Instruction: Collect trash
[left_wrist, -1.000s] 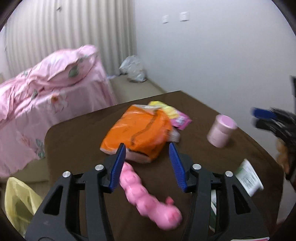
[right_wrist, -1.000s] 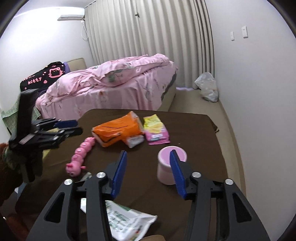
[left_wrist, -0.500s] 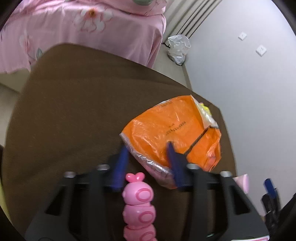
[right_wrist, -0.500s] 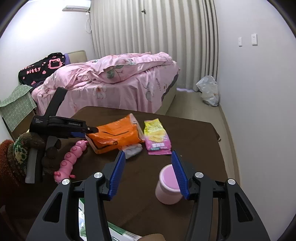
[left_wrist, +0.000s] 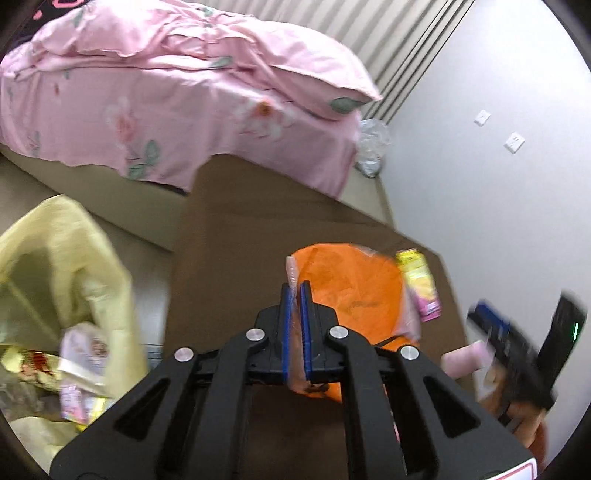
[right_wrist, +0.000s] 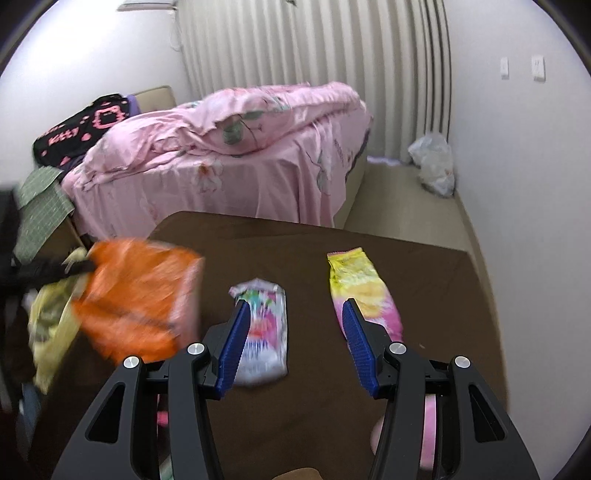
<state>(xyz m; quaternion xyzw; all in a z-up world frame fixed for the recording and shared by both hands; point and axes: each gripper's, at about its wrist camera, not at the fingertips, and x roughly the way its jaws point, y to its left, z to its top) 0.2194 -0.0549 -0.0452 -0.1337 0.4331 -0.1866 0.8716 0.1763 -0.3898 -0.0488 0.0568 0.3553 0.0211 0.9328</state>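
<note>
My left gripper is shut on the edge of an orange snack bag and holds it above the left side of the brown table. The right wrist view shows the orange bag lifted at the table's left edge. My right gripper is open and empty above the table, between a white-and-pink wrapper and a yellow-and-pink wrapper. A yellow trash bag holding several wrappers hangs open to the left of the table.
A pink cup stands on the table near the right gripper. A pink bed lies beyond the table. A clear plastic bag sits on the floor by the white wall. A dark Hello Kitty cushion lies at the bed's head.
My left gripper has shut on the orange bag and lifted it left toward the yellow trash bag. My right gripper has moved forward over the two wrappers.
</note>
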